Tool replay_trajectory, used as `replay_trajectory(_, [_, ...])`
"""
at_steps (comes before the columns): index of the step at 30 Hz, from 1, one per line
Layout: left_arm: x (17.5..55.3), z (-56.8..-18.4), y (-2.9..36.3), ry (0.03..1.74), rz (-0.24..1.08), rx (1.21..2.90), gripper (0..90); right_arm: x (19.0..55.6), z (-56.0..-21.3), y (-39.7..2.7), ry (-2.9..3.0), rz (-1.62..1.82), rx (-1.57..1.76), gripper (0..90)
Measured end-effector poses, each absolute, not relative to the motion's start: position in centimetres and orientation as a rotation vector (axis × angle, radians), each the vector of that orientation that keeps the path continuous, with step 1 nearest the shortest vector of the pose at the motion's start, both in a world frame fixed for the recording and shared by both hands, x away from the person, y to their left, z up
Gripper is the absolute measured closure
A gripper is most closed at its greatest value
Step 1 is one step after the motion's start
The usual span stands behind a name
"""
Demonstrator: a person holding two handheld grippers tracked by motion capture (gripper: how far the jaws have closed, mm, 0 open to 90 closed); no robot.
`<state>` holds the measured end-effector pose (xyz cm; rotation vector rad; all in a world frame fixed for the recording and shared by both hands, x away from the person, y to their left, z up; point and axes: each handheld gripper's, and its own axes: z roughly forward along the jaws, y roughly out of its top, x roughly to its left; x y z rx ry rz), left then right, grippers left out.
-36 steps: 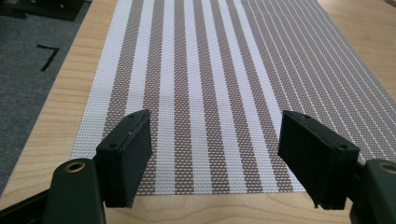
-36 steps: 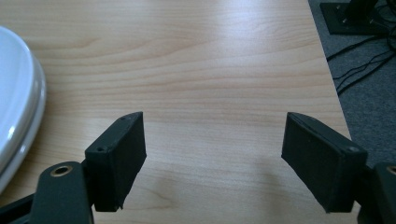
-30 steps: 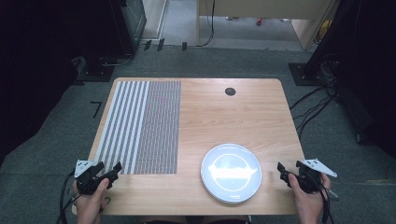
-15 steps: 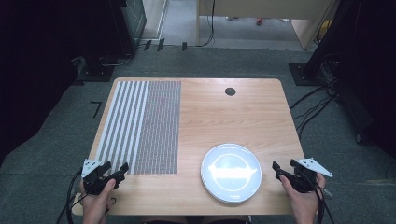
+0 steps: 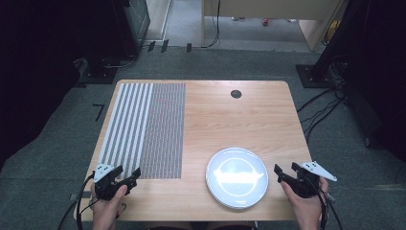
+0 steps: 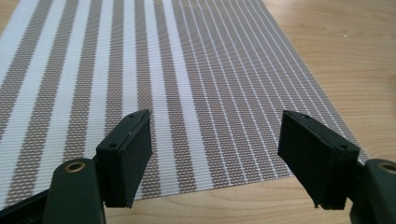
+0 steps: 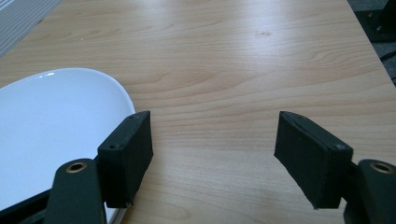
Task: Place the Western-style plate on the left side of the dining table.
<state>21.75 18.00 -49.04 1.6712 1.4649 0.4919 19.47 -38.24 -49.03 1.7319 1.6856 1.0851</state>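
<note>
Left gripper hangs wide apart, holding nothing, over the near edge of the striped placemat. Right gripper, nothing between its jaws, which have just been closing a bit, sits just beside the white plate, at its right rim. Plate is bare, resting near the front of the wooden table. Grey carpet beyond, with cables.

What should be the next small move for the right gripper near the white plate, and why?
Probably ease the right gripper toward the white plate until its near rim sits between the jaws. The jaws have just been closing a little, yet they stand open with nothing between them, and the plate lies flat just beside the gripper, untouched. The left gripper waits open at the striped placemat.
</note>
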Motion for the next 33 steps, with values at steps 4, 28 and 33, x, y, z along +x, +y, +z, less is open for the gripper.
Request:
replay_trajectory(4, [21.8,-49.1,17.6,1.453,0.486,1.685,26.1,19.5,-49.0,-37.8,1.691,1.084,1.731,27.9])
replay_trajectory(28, [21.7,-48.8,16.6,1.427,0.476,1.690,26.2,19.6,-49.3,-38.1,1.652,1.109,1.785,30.4])
replay_trajectory(33, [21.6,-48.7,16.3,1.415,0.472,1.696,26.2,19.5,-49.2,-38.3,1.637,1.117,1.794,31.3])
